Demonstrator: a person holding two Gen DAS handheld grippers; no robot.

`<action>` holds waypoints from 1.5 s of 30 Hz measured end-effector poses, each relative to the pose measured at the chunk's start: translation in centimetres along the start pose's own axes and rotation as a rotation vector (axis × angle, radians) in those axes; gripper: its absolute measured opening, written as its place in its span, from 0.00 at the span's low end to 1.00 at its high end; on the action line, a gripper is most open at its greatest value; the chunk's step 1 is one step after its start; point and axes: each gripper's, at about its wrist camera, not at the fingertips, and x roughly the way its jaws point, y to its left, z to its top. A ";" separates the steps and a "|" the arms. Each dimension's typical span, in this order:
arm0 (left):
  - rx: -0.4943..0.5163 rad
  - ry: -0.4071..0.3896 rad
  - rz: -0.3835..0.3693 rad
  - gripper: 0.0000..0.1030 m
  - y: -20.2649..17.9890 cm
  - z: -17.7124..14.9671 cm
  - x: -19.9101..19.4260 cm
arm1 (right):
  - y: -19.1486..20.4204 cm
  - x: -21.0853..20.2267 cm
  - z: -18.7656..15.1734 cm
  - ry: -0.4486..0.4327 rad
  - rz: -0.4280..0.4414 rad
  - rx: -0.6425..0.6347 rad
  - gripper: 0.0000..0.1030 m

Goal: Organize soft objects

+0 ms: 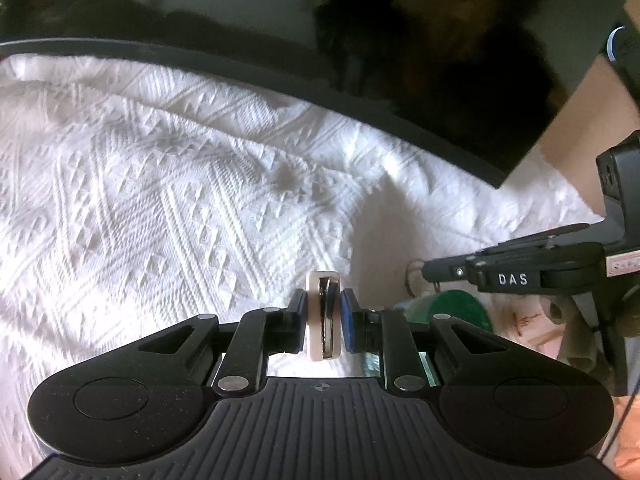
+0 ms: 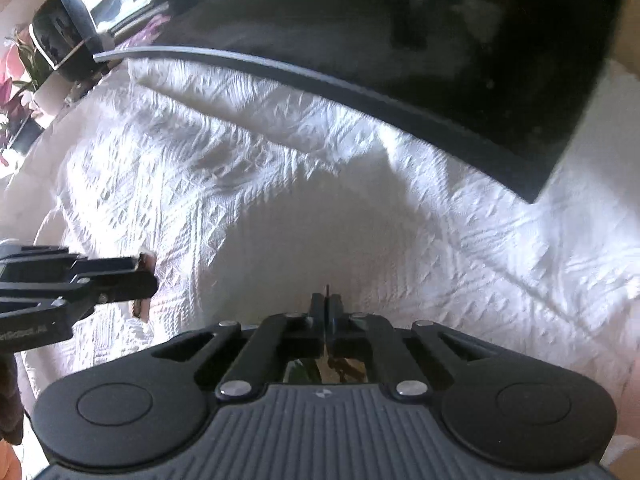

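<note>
Between our left gripper's (image 1: 324, 312) fingers sits a beige clip (image 1: 323, 316), clamped upright. Our right gripper (image 2: 327, 312) is pinched closed on something thin, unidentifiable. Beyond both, white textured cloth (image 1: 160, 184) lies rumpled, reaching a black panel (image 2: 440, 60).

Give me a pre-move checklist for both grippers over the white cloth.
1. Left gripper has a firm hold: ok, its jaws are shut on the beige clip.
2. Clip held straight: ok, it stands upright between the pads.
3. Right gripper state: the jaws are shut; only a thin dark sliver shows between them, and what it is, cannot tell.
4. White textured cloth lies flat: not ok, it is wrinkled, with folds.
5. Grippers apart from each other: ok, a gap shows between them.
6. Dark panel clear of the cloth: not ok, its edge rests along the cloth.
</note>
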 end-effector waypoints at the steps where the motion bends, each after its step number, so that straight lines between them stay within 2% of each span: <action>1: 0.000 -0.010 -0.003 0.20 -0.3 -0.3 -0.5 | 0.0 -0.6 0.0 -0.019 0.000 -0.003 0.02; 11: 0.004 -0.025 -0.004 0.20 -1.9 -2.2 -3.1 | -1.2 -4.9 -0.3 -0.122 -0.010 0.025 0.02; 21: 0.042 -0.044 -0.014 0.20 -6.0 -2.2 -3.7 | -2.0 -14.2 -3.1 -0.314 -0.050 -0.034 0.02; 29: 0.143 -0.027 -0.091 0.20 -14.2 -2.1 -1.7 | -5.3 -21.4 -7.9 -0.437 -0.090 -0.010 0.02; 34: 0.217 -0.012 -0.172 0.20 -20.4 -2.1 0.3 | -8.5 -24.7 -11.3 -0.488 -0.146 0.030 0.02; 40: 0.307 0.023 -0.285 0.20 -28.2 -3.0 3.0 | -13.3 -26.3 -15.0 -0.505 -0.199 0.122 0.02; 45: 0.337 0.030 -0.371 0.20 -32.6 -4.2 5.7 | -17.6 -25.9 -17.7 -0.496 -0.255 0.221 0.02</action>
